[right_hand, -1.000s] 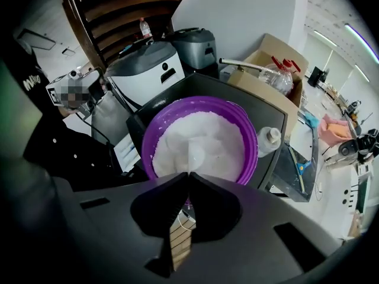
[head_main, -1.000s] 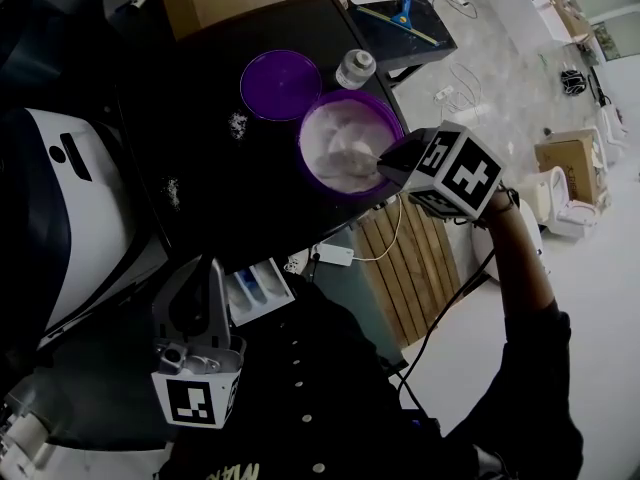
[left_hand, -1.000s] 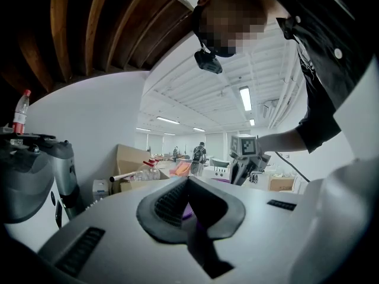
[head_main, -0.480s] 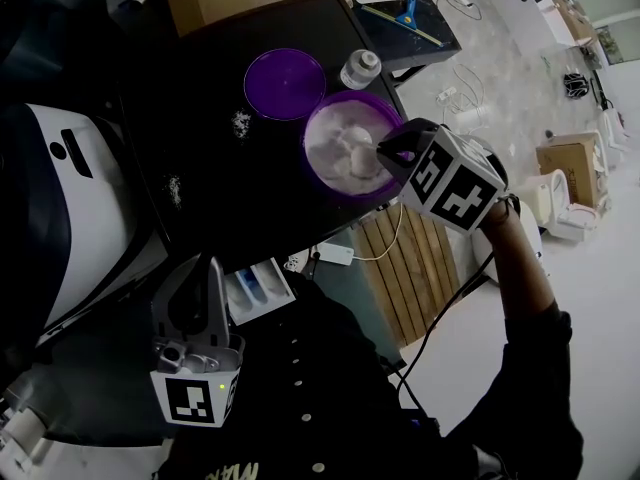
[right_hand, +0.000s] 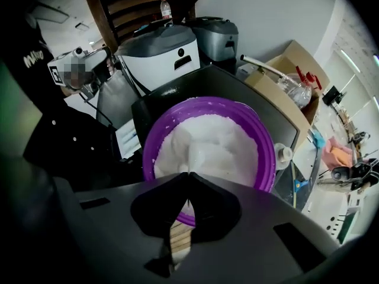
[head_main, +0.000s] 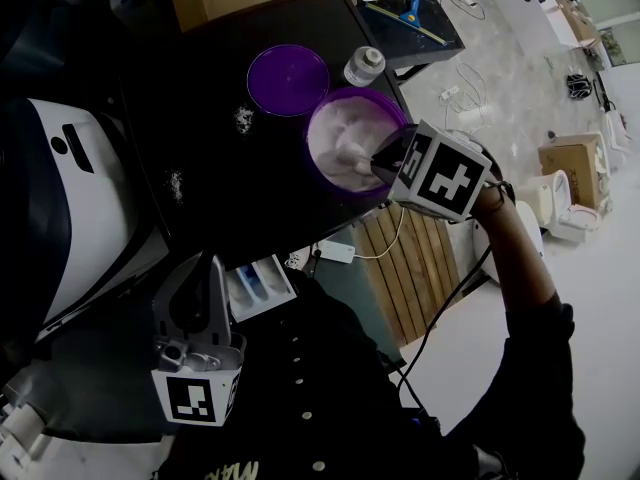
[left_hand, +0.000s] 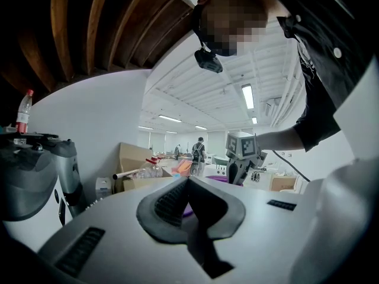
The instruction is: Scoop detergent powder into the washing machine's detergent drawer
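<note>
The right hand-held gripper (head_main: 383, 162) stays over the purple bowl (right_hand: 267, 158) at the upper middle of the head view, but its wrist has rolled. The marker cube now shows a different face than a moment ago, while the hand has hardly shifted. Its jaws are pressed together on the thin handle of a pale scoop (right_hand: 196, 154), whose head is sunk in the white detergent powder (right_hand: 225, 138) near the middle of the bowl. I judge this roll to be the digging turn of the scoop: the powder is being gathered, not yet lifted out.

The left hand-held gripper (head_main: 207, 266) has not moved. It hangs at the lower left of the head view with its jaws closed on nothing, its tips just beside the pulled-out detergent drawer (head_main: 258, 288) of the washing machine (head_main: 90, 218). The drawer lies well apart from the bowl, down and to the left of it in the frame.

The bowl's purple lid (head_main: 288, 80) lies on the dark bench (head_main: 220, 198) just up and left of the bowl. A few white crumbs of spilled powder (head_main: 241, 119) lie on the bench left of it.

So the task stands at loading the scoop. The carry across the bench edge to the drawer is not yet begun, and a heaped scoop would likely shed more powder on the way.
</note>
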Demonstrator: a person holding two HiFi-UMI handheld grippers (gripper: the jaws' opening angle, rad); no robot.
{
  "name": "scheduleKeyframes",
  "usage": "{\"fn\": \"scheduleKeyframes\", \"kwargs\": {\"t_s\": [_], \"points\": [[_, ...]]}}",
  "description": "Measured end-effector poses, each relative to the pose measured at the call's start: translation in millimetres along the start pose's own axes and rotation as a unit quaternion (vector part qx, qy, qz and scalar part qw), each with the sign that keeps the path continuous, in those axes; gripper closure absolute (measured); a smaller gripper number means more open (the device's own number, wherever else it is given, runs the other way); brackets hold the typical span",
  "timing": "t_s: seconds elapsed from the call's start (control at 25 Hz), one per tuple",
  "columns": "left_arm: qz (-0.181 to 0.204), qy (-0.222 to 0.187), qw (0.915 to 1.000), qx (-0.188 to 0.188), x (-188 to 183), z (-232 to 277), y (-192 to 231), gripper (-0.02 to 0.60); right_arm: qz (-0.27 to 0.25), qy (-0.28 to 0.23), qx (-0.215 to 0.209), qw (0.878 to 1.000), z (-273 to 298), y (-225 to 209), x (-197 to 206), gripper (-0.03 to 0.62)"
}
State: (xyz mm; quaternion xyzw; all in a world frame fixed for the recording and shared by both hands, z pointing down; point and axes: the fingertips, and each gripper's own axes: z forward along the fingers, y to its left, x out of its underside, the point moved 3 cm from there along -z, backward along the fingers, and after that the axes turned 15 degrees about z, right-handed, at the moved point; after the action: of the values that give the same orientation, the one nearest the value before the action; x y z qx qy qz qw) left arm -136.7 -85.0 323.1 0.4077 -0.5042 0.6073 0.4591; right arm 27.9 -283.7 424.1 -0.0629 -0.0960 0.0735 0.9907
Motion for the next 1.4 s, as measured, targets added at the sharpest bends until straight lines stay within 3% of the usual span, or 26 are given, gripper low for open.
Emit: {"fn": "scheduleKeyframes", "kwargs": {"t_s": [0.16, 0.44, 0.6, 0.76, 0.84, 0.96, 1.08, 1.24, 1.32, 1.4], "points": [[-0.014, 0.017, 0.9997, 0.004, 7, -3, -3, 0.566, 0.023, -0.001, -0.047, 0.999, 3, 6, 0, 0.560], [-0.001, 0.003, 1.0000, -0.001, -2, 0, 2, 0.566, 0.090, -0.034, -0.103, 0.990, 0, 0, 1, 0.560], [0.006, -0.015, 0.9999, -0.004, -9, 2, 7, 0.566, 0.149, -0.075, -0.138, 0.976, -6, -5, 2, 0.560], [0.004, -0.021, 0.9998, -0.005, -13, 0, 8, 0.566, 0.222, -0.130, -0.177, 0.950, -14, -1, 8, 0.560], [0.005, -0.024, 0.9997, -0.004, -14, 0, 8, 0.566, 0.268, -0.169, -0.194, 0.928, -19, 3, 9, 0.560], [0.006, -0.030, 0.9995, -0.002, -18, 0, 9, 0.566, 0.341, -0.245, -0.222, 0.880, -25, 9, 9, 0.560], [0.008, -0.038, 0.9992, -0.004, -23, -2, 10, 0.566, 0.409, -0.326, -0.234, 0.820, -31, 13, 10, 0.560], [0.013, -0.043, 0.9990, 0.003, -27, -7, 9, 0.566, 0.482, -0.421, -0.246, 0.728, -35, 18, 13, 0.560], [0.014, -0.049, 0.9987, 0.005, -31, -7, 8, 0.566, 0.502, -0.446, -0.242, 0.700, -35, 23, 16, 0.560], [0.014, -0.051, 0.9986, 0.009, -32, -6, 5, 0.566, 0.512, -0.462, -0.230, 0.686, -36, 28, 17, 0.560]]}}
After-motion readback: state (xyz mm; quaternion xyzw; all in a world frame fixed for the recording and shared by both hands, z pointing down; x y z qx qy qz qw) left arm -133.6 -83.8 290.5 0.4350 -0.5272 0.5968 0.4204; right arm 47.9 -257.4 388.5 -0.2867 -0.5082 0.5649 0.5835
